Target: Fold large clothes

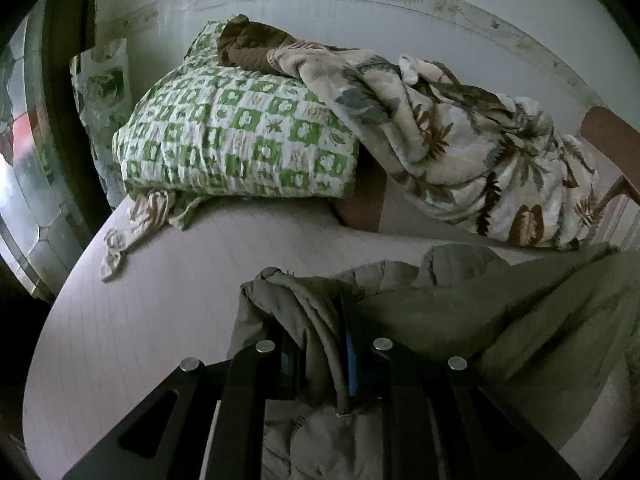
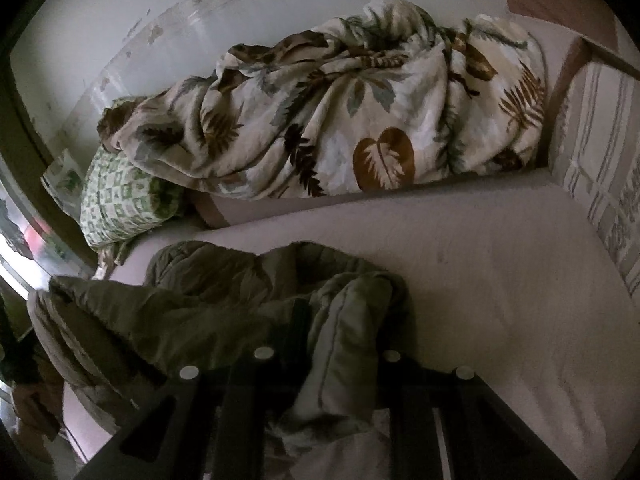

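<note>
On the bed (image 2: pixel 500 280), an olive padded jacket (image 1: pixel 460 312) hangs bunched between 2 grippers. Left gripper (image 1: pixel 320 356) and right gripper (image 2: pixel 326 354) are each clamped on a fold, seemingly its edge. Its length runs crosswise between them, neither hand nearer.

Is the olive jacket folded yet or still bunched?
Still bunched: the olive jacket lies crumpled in uneven ridges on the bed, held at both ends.
</note>
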### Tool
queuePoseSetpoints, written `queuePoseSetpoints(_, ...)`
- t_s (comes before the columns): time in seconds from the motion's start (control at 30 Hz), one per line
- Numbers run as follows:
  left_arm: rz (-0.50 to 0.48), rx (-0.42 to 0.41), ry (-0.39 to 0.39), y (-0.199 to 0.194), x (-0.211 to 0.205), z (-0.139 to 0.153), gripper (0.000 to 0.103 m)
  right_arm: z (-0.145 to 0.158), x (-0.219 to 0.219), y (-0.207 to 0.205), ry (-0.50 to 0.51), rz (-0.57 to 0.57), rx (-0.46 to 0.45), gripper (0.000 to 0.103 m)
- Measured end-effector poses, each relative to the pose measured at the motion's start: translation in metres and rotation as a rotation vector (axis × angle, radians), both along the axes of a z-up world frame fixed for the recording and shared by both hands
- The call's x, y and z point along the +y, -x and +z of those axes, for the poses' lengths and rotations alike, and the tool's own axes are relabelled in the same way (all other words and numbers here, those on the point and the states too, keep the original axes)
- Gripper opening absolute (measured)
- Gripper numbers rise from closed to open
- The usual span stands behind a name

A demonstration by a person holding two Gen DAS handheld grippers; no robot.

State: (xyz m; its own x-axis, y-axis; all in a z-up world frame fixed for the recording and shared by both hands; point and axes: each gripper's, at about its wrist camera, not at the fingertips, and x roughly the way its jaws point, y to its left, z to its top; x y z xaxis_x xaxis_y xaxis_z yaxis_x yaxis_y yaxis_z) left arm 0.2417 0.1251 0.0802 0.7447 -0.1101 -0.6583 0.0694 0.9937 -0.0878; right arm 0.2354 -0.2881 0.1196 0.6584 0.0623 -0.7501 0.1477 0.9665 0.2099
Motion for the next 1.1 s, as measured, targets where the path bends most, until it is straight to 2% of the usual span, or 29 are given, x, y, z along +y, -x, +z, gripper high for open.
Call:
queuePoseSetpoints(0.2,0.022,-0.001,-0.037,-0.032,-0.008,-0.004,0.017,0.002,0.003,-0.037,0.054,0.004,-0.001,0.019)
queuePoseSetpoints(0.43,0.068,0.042,-0.080,-0.077,-0.019,-0.027,0.017,-0.013,-0.001,-0.084,0.083,-0.006,0.030,0.019)
queuePoseSetpoints(0.57,0.090,0.091,-0.089,-0.100,-0.021,-0.049,0.017,-0.033,-0.007,-0.107,0.064,-0.021,0.060,0.019)
queuePoseSetpoints(0.73,0.086,0.139,-0.166,-0.123,-0.035,-0.081,0.018,-0.068,-0.014,-0.131,0.043,-0.062,0.135,0.019)
queuePoseSetpoints(0.83,0.101,0.186,-0.116,-0.136,-0.030,-0.098,0.018,-0.088,-0.017,-0.143,0.033,-0.078,0.177,0.019)
queuePoseSetpoints(1.1,0.084,0.195,-0.172,-0.157,-0.042,-0.118,0.018,-0.125,-0.023,-0.165,0.022,-0.098,0.275,0.018)
